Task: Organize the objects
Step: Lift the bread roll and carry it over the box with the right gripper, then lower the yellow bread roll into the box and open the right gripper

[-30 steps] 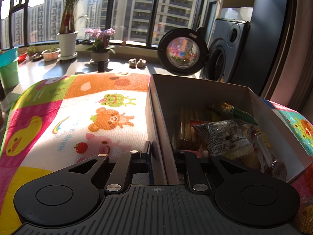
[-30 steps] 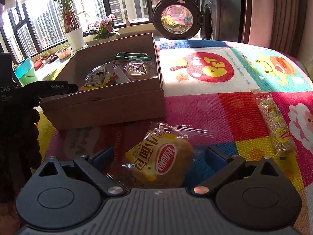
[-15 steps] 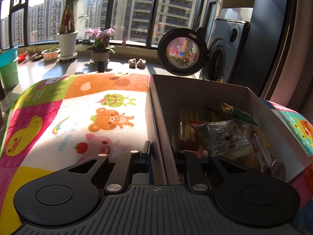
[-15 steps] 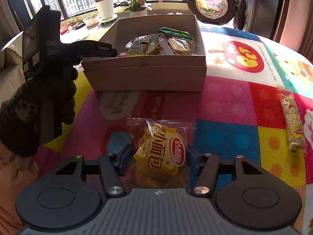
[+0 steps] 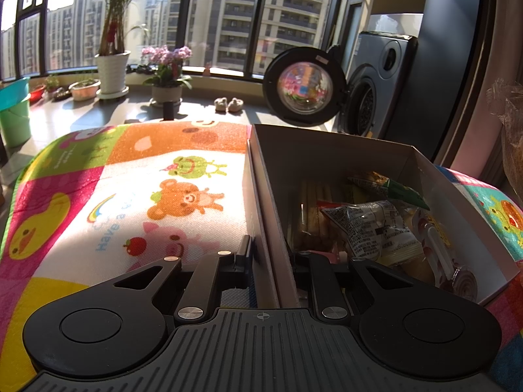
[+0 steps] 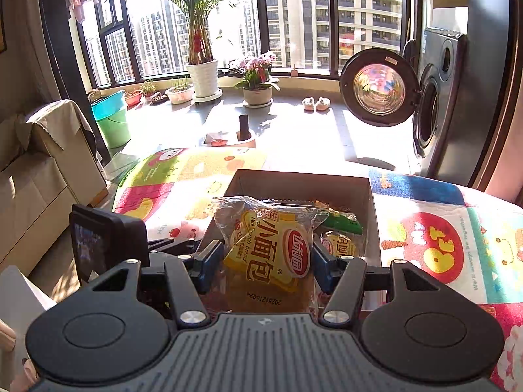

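My left gripper (image 5: 271, 261) straddles the near-left wall of the cardboard box (image 5: 330, 150), blocking that corner. Snack packets (image 5: 376, 228) crowd the box's right half; a bare strip runs along its left wall. The play mat (image 5: 137, 196) left of it lies clear.

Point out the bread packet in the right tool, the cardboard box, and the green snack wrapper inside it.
bread packet (image 6: 271, 254): right wrist view, on its yellow printed front.
cardboard box (image 5: 330, 150): left wrist view, on the inner face of the far wall.
green snack wrapper (image 5: 397, 191): left wrist view, on its green end.
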